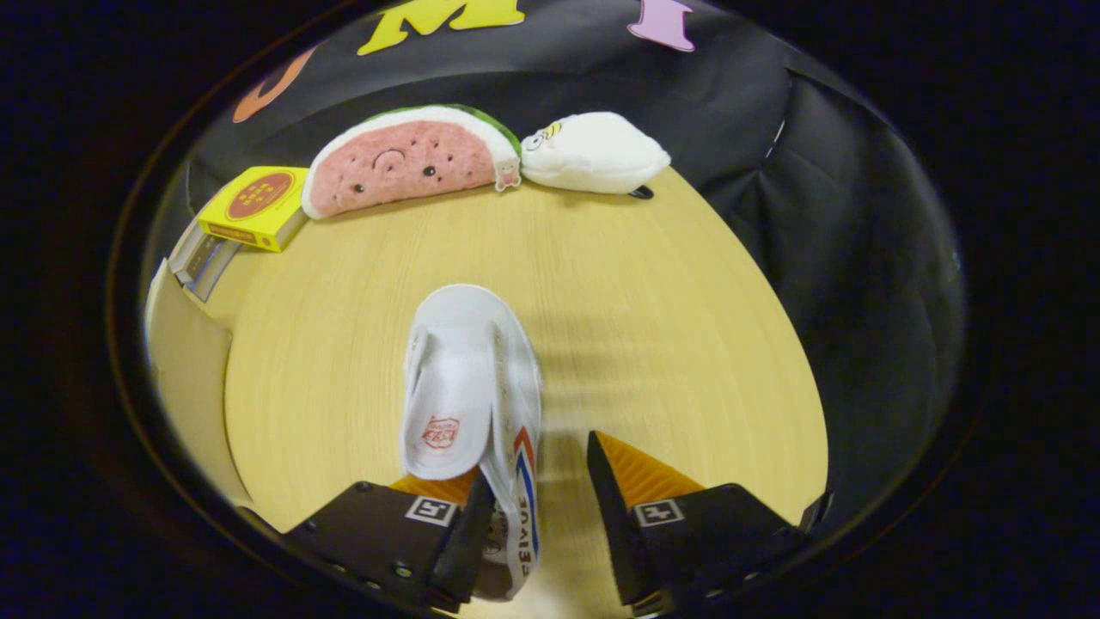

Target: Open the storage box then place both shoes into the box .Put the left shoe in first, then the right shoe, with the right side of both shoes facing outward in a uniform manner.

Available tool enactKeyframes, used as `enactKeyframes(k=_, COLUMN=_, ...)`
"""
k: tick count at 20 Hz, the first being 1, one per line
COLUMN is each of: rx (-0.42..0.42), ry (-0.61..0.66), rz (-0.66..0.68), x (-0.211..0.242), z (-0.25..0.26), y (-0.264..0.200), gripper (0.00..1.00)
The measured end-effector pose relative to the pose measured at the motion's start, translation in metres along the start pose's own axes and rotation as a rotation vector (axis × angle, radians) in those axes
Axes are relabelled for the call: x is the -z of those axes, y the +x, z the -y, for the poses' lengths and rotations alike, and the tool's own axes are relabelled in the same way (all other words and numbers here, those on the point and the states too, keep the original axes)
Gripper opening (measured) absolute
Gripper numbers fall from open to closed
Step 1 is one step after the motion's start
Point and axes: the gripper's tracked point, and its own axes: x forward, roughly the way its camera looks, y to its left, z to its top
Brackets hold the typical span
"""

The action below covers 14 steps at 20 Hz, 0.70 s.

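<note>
A white shoe (468, 378) with a red and blue stripe on its side lies on the wooden table (653, 327), toe pointing away from me. My gripper (540, 471) is open around the shoe's heel end. The left finger (460, 524) sits at the shoe's opening, under the tongue and against the side wall. The right finger (614, 499) stands outside the striped side with a gap of bare table between them. A beige upright panel (185, 361) rises at the table's left side; I cannot tell whether it belongs to the storage box.
At the back of the table lie a watermelon-slice plush (404, 159) and a white plush (593, 153). A yellow box (256, 205) rests on a small stack at the back left. The table's right edge drops to black cloth.
</note>
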Motion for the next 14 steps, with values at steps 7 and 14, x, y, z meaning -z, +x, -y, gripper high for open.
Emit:
enactKeyframes(k=7, rx=0.002, ry=0.03, rz=-0.022, x=-0.004, z=0.001, y=0.002, gripper=0.0)
enactKeyframes(k=14, rx=-0.162, ry=0.231, rz=-0.107, x=0.019, z=-0.007, y=-0.012, gripper=0.0)
